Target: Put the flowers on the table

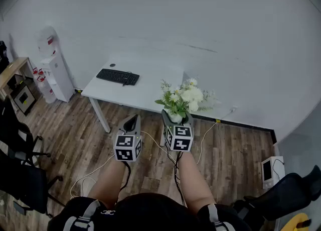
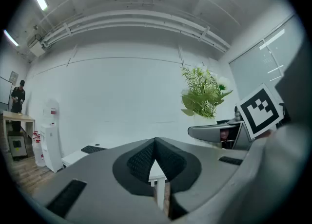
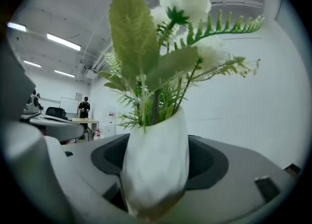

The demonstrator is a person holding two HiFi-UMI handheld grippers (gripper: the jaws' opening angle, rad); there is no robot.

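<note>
A white vase (image 3: 156,169) with white flowers (image 1: 186,97) and green leaves sits upright between the jaws of my right gripper (image 1: 176,118), which is shut on it. In the head view the bunch hangs over the near edge of the white table (image 1: 145,87). My left gripper (image 1: 131,123) is beside it to the left, held over the floor in front of the table, its jaws shut with nothing between them. In the left gripper view the flowers (image 2: 204,91) and the right gripper's marker cube (image 2: 259,109) show at the right.
A black keyboard (image 1: 118,77) lies on the table's left part. A white water dispenser (image 1: 56,72) stands against the wall at the left, next to a wooden shelf (image 1: 15,74). Black chairs (image 1: 17,149) stand at the left, cables (image 1: 95,169) trail over the wooden floor.
</note>
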